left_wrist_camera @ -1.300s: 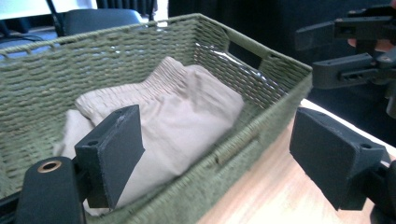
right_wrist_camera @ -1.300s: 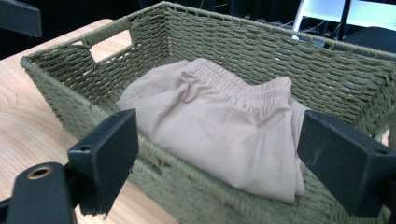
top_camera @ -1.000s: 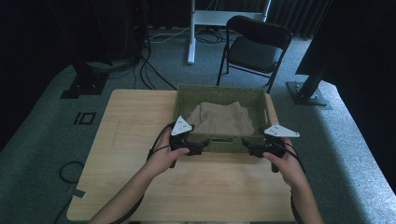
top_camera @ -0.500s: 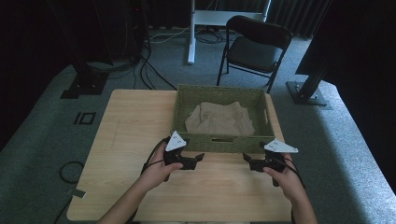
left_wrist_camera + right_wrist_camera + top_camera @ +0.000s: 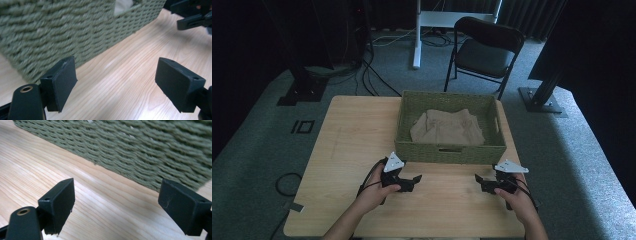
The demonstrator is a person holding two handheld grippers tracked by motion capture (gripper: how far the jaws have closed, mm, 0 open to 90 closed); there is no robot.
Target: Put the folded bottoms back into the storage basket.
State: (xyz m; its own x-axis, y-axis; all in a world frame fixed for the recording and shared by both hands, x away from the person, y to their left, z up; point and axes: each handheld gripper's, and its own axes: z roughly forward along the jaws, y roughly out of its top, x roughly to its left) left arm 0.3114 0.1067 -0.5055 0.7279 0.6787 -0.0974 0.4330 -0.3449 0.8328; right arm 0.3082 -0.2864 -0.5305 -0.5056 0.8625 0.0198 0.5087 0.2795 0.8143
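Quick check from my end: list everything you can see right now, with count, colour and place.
basket: one, green woven, far middle of table
cloth: one, tan, crumpled inside basket
table: one, light wood, centre
chair: one, black, on floor beyond table
cables: several, black, floor far left
left gripper: one, black, jaws open, on table before basket
right gripper: one, black, jaws open, on table before basket
hands: two, near edge
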